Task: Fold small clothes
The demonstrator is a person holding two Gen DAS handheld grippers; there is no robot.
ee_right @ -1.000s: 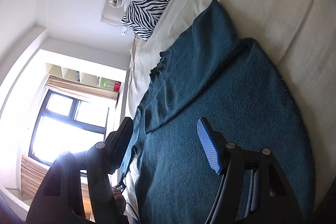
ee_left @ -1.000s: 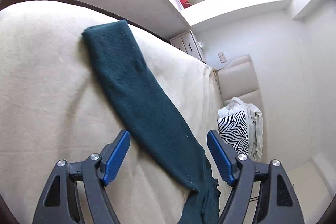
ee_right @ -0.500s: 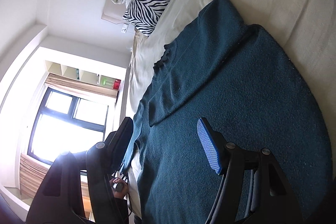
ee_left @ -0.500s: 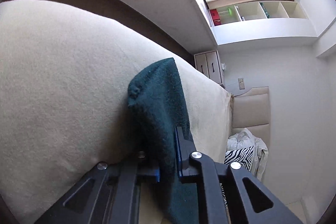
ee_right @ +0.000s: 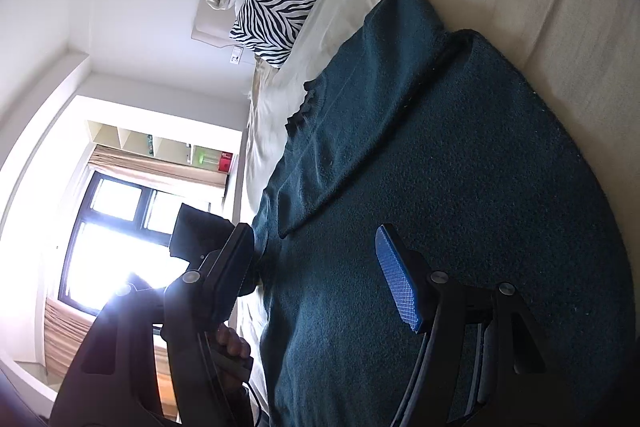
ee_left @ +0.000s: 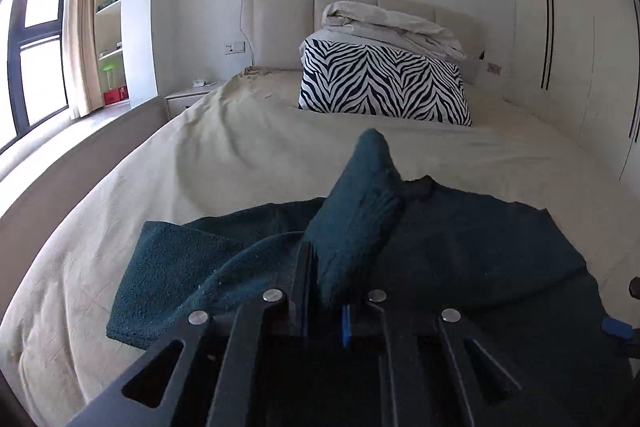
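While left gripper (ee_left: pixel 325 301) fingers clamp sweater sleeve (ee_left: pixel 356 211) (now lifted over body) | right gripper (ee_right: pixel 316 275) open, unmoved.

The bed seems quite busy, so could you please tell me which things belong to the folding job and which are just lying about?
Part of the job:
- dark green sweater
- its sleeve, clamped in the left gripper
- right gripper, open above the sweater

Just lying about:
- zebra pillow
- crumpled white bedding
- beige bedsheet
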